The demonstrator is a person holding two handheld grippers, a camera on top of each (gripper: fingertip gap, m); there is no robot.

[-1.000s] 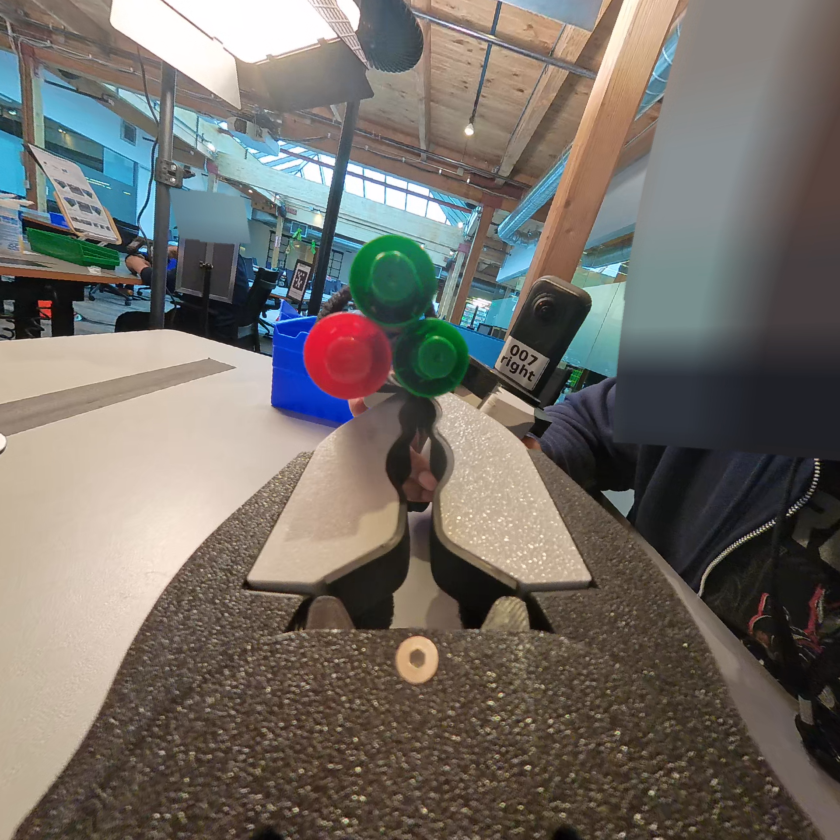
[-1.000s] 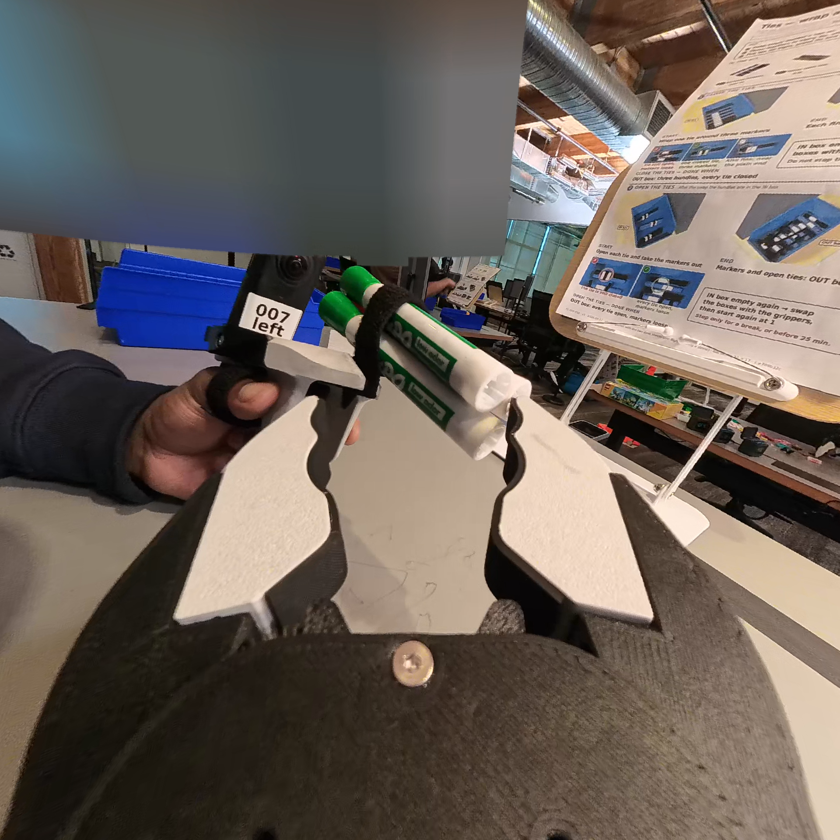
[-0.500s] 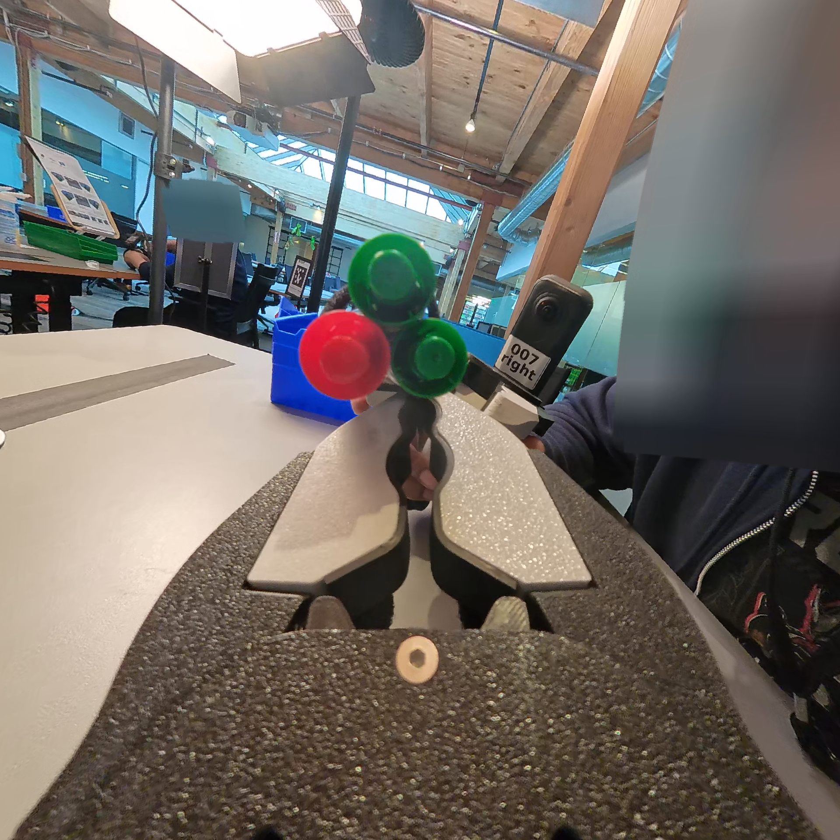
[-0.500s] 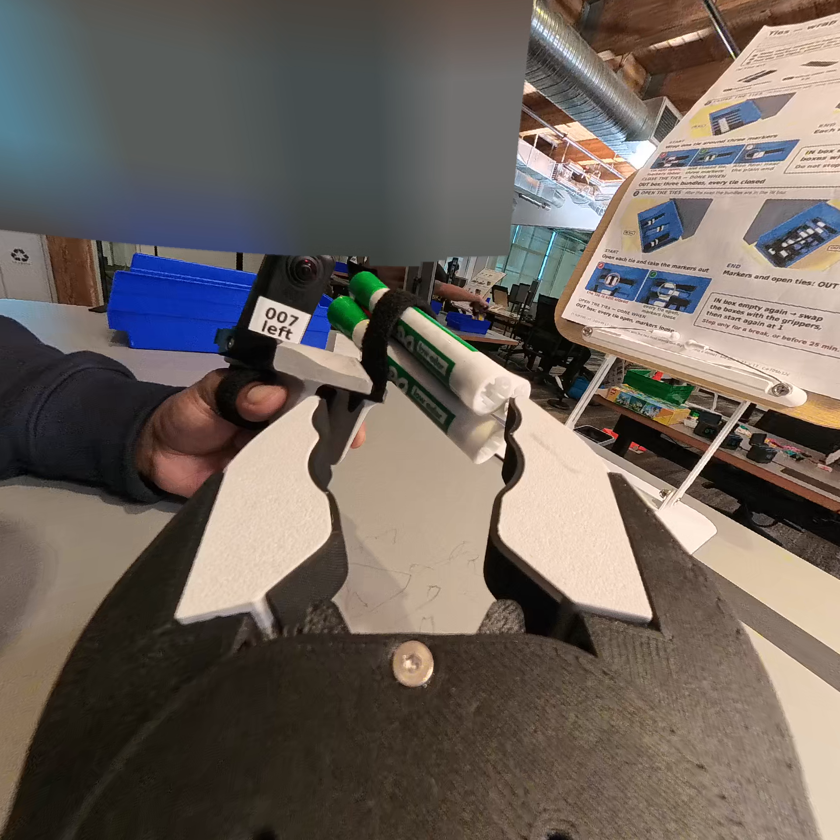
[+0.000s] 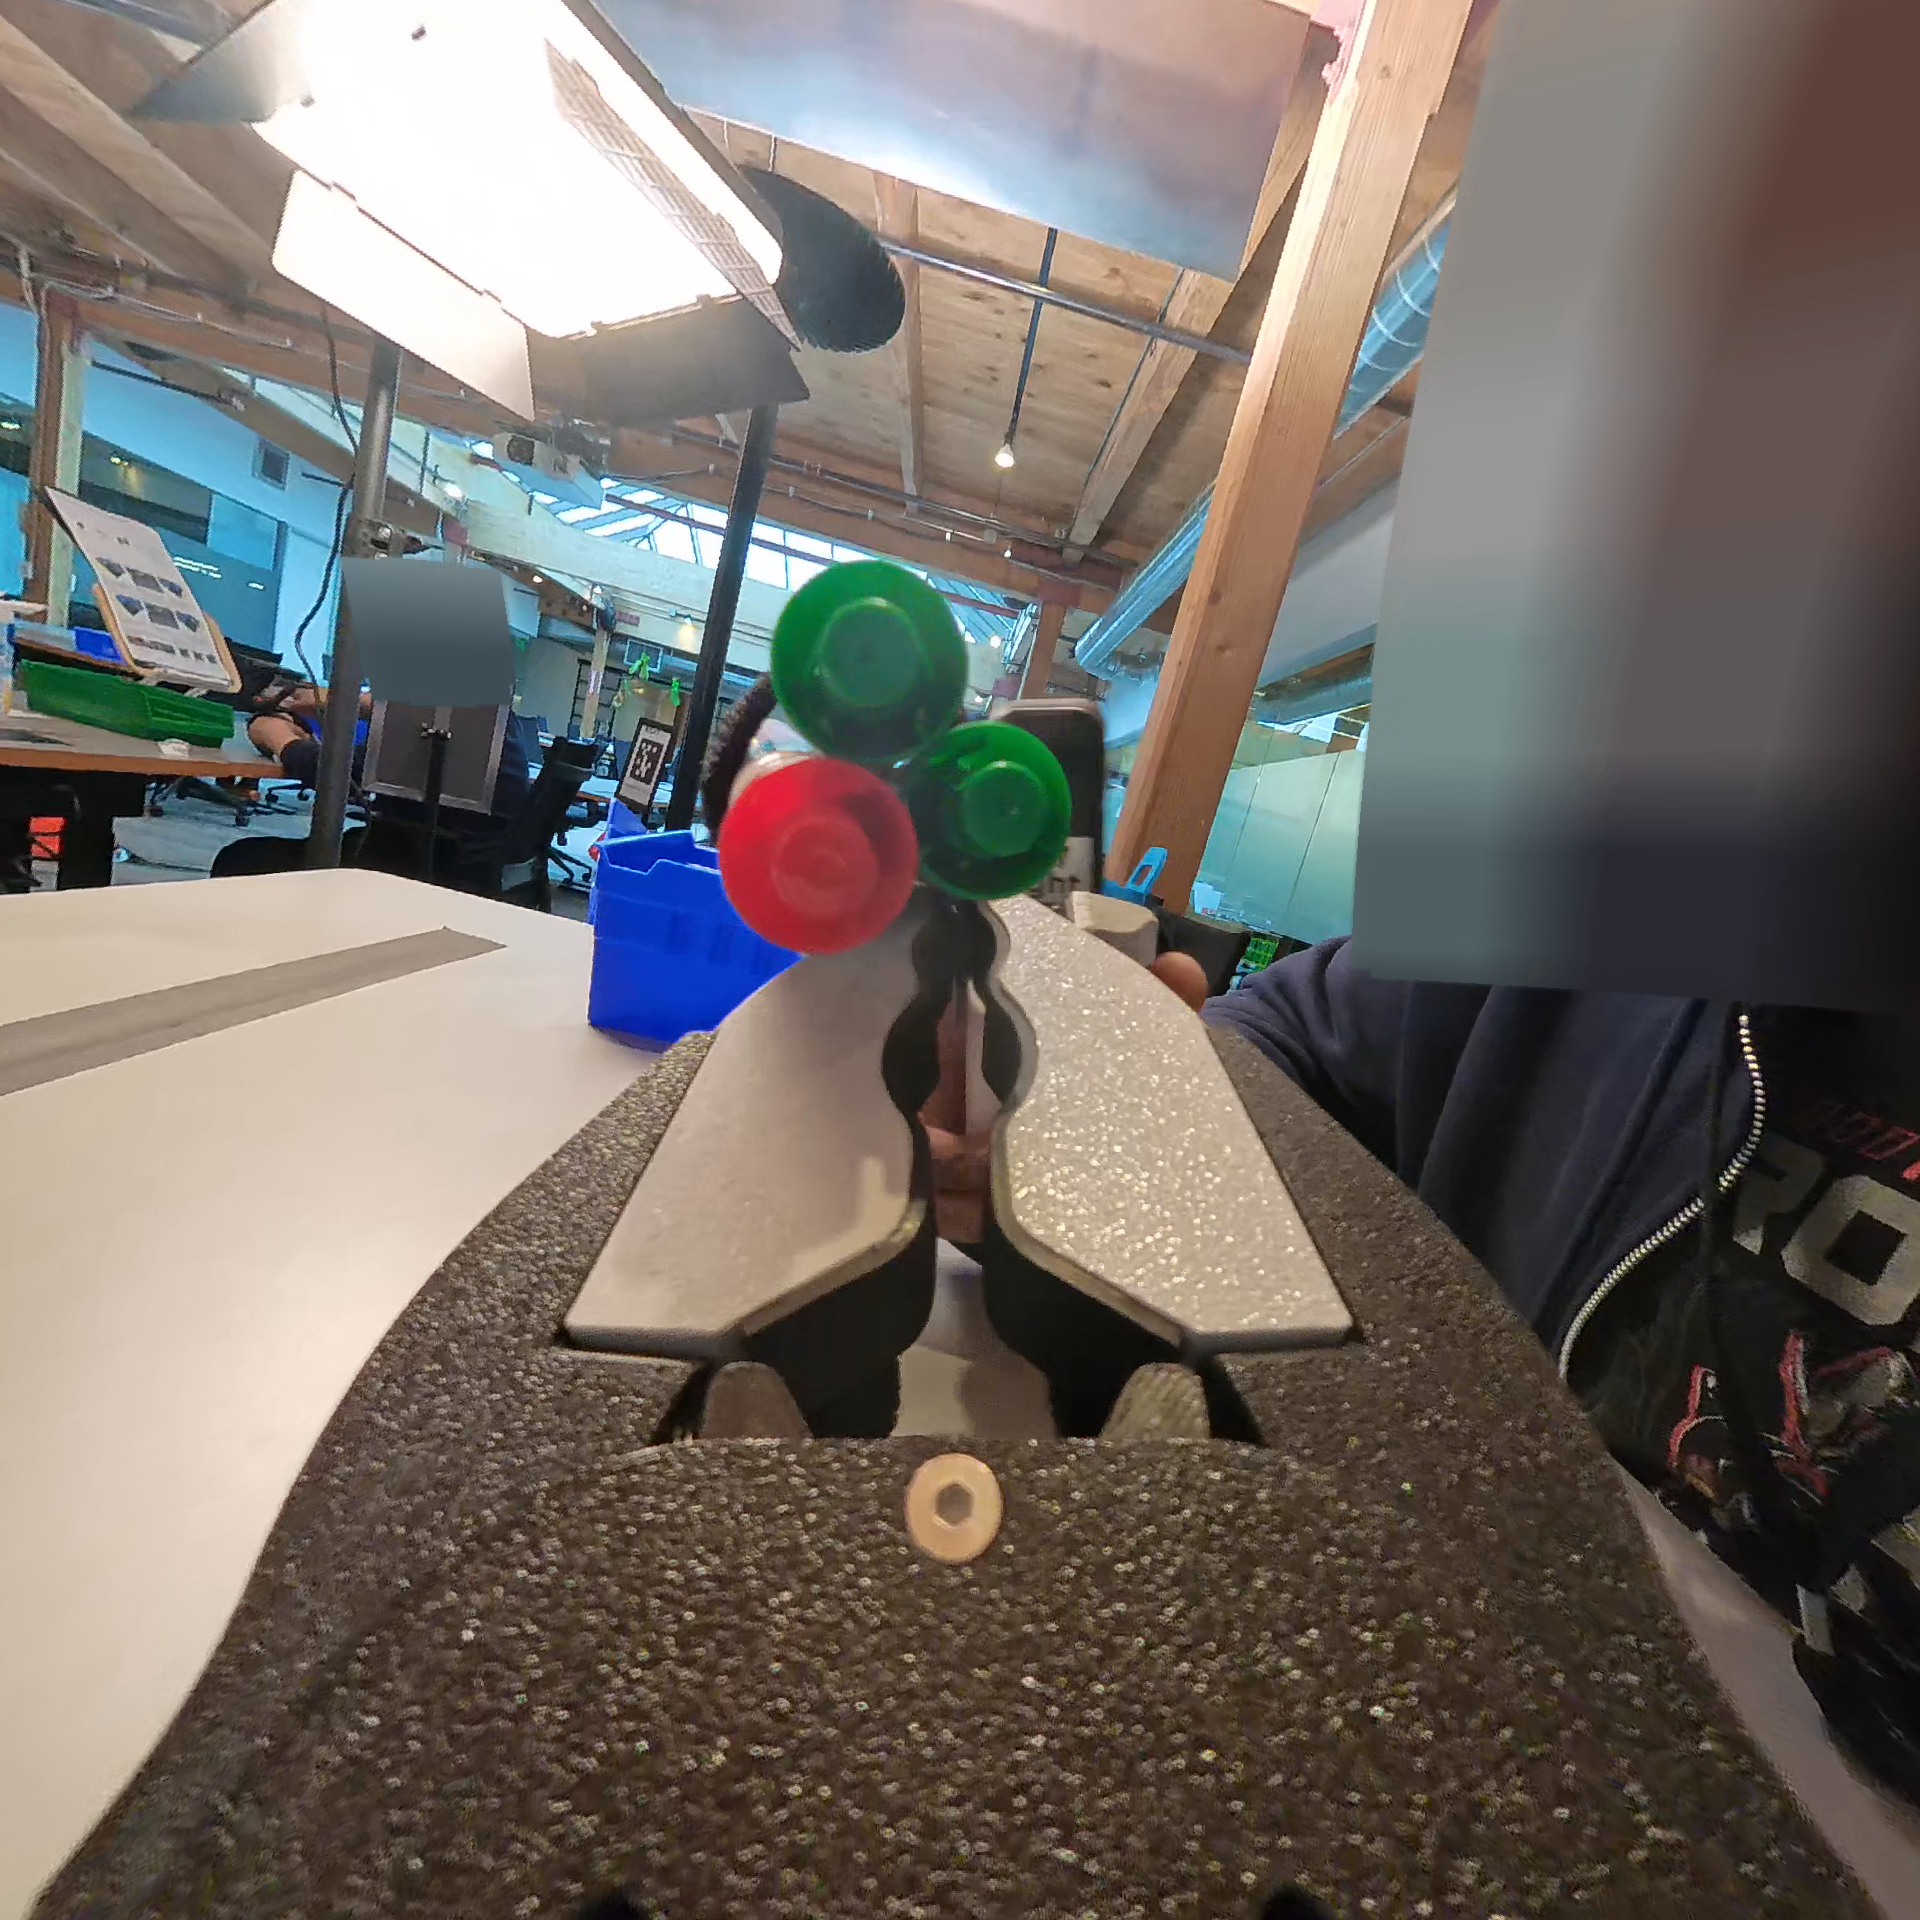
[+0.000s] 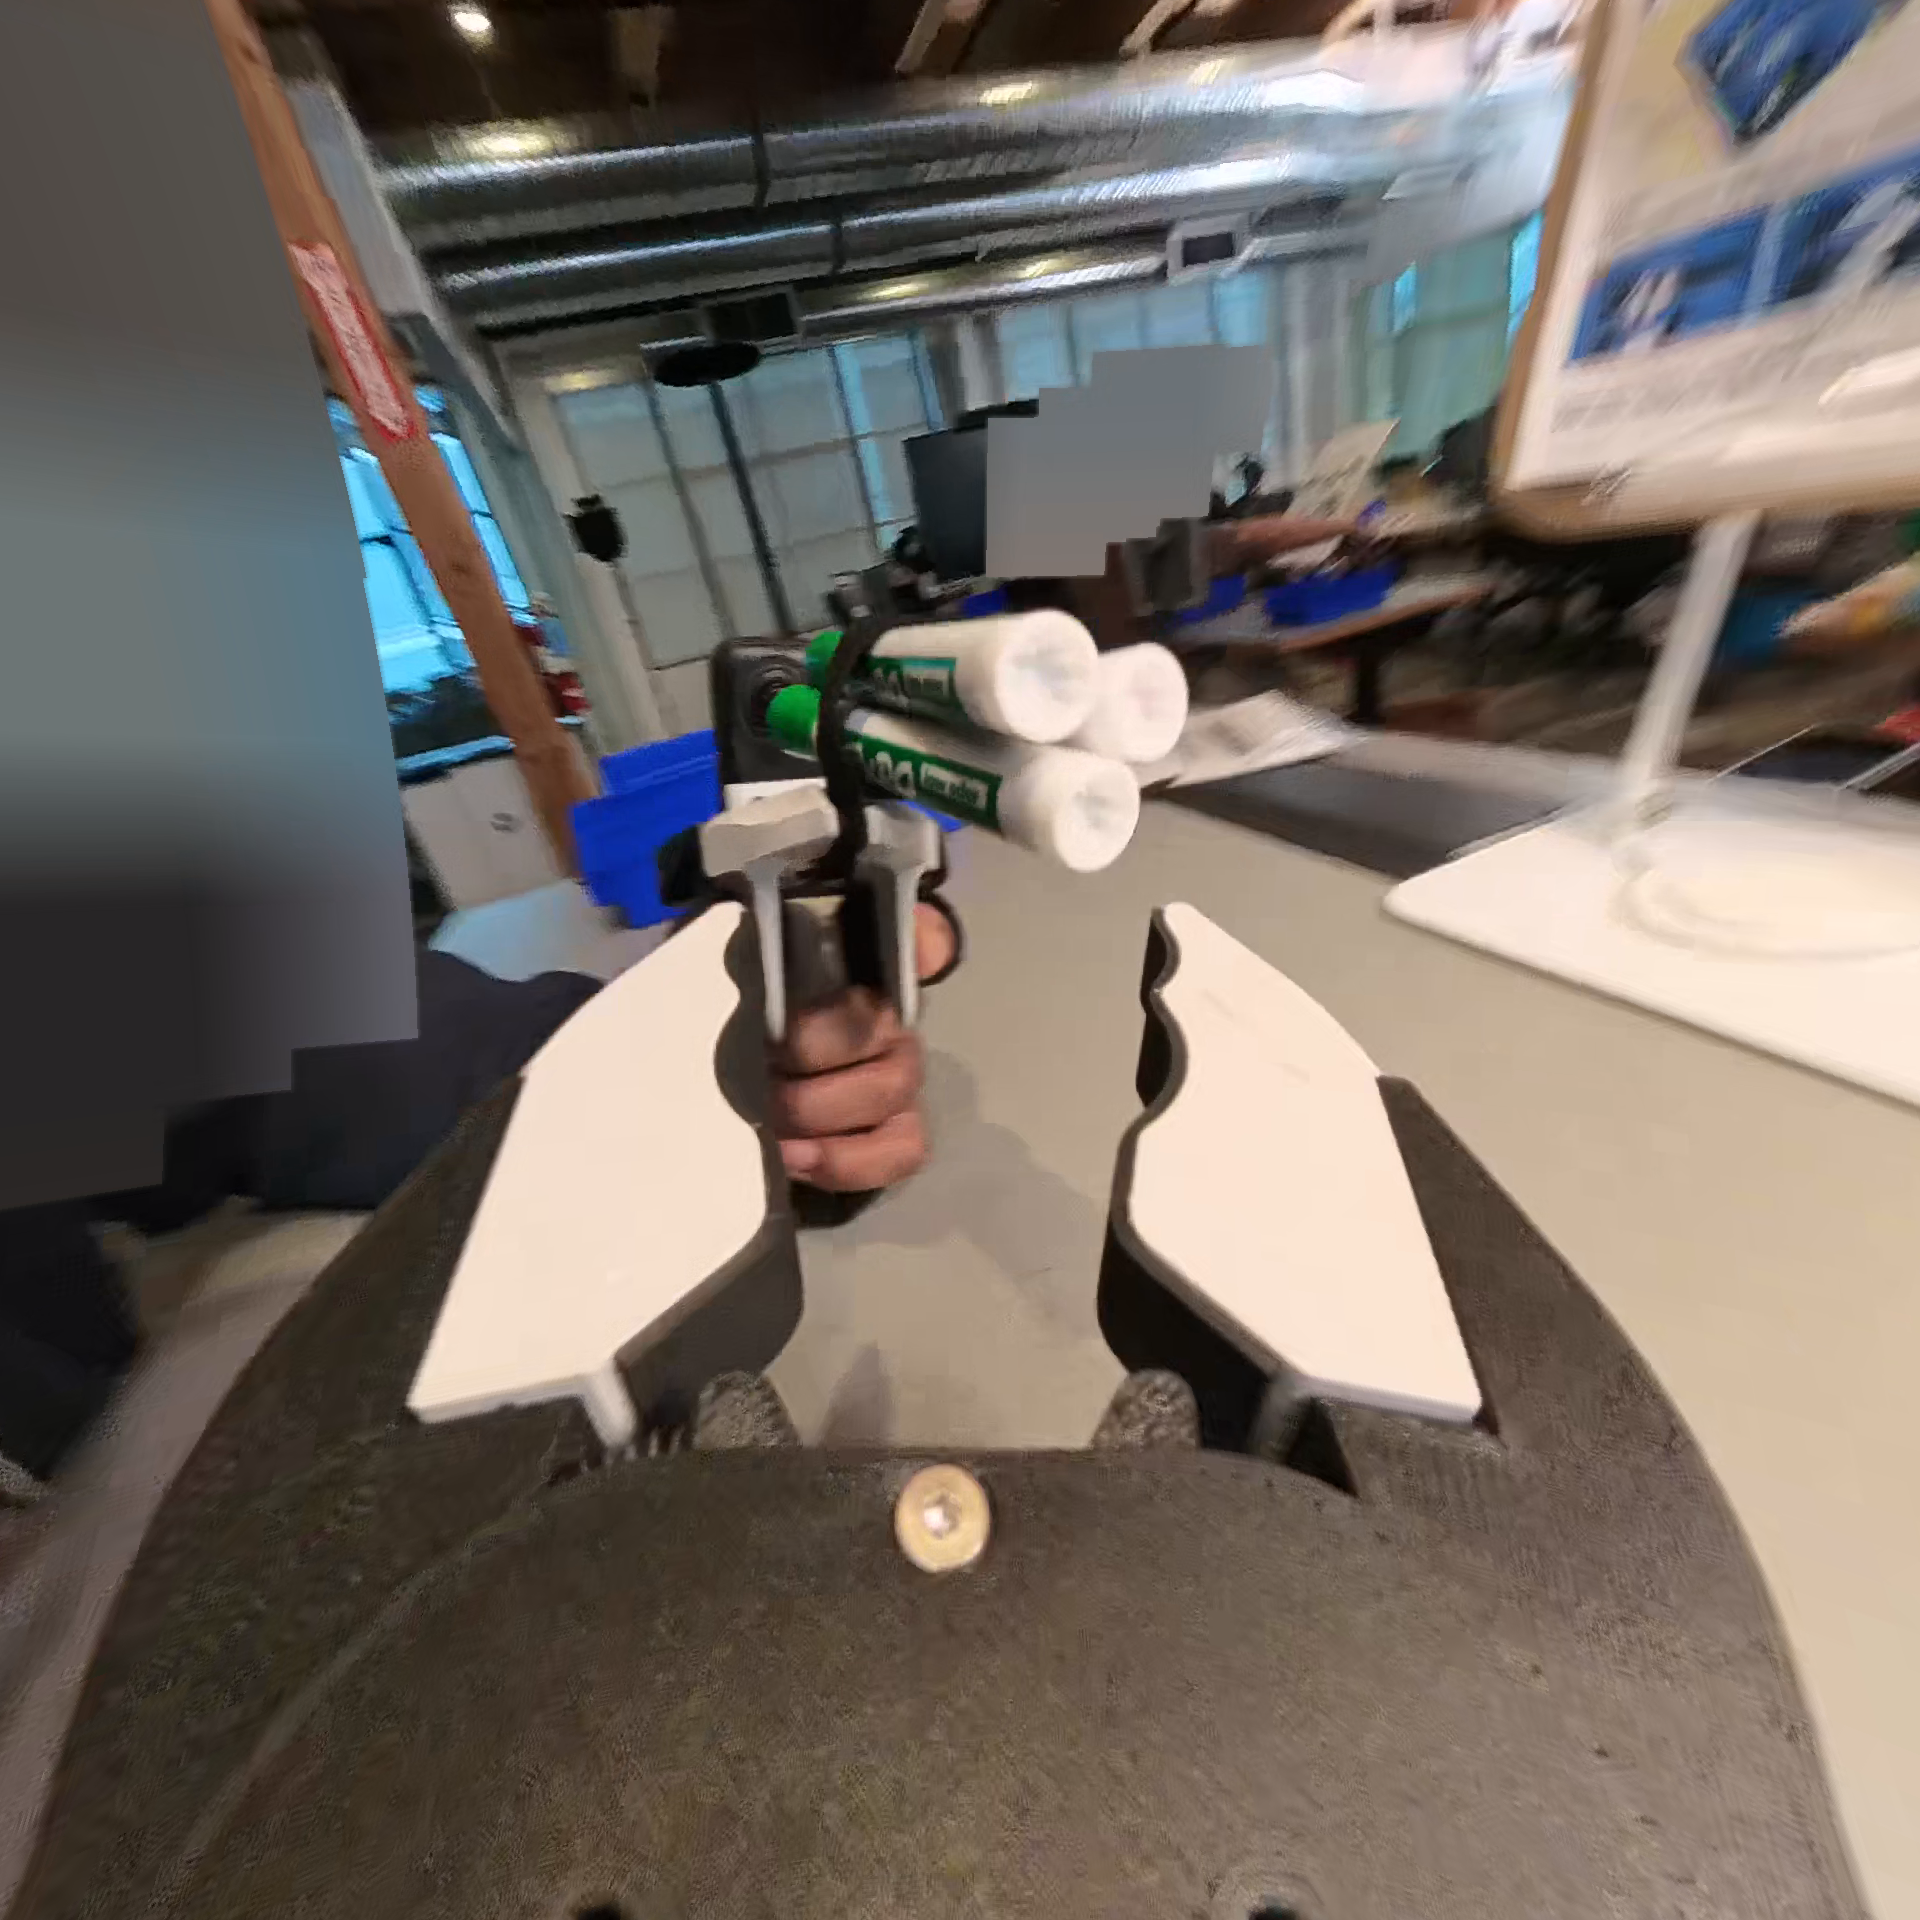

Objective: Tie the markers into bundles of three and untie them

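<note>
Pinching together on a black fabric strap point(image 5: 951, 940), the left grey two-finger gripper point(image 5: 956, 935) is holding up a bundle of three white-barrelled markers point(image 6: 997, 748), whose two green caps and one red cap point(image 5: 818, 852) are sitting just above its fingertips. Facing it, the right white-fingered gripper point(image 6: 940, 935) is standing wide apart and empty, with the markers' white butt ends just above and beyond its tips. Both are hanging over a light grey tabletop point(image 5: 208, 1143), a blue plastic bin point(image 5: 665, 956) resting beyond the left gripper.

An open workshop-style office: exposed timber beams point(image 5: 1278, 436) and a silver duct point(image 6: 935, 177) overhead, a studio light panel point(image 5: 499, 177) on a pole, blue bins point(image 5: 675, 935) on the grey counter point(image 5: 208, 1143), an instruction board point(image 6: 1714, 239), and distant desks with chairs.
</note>
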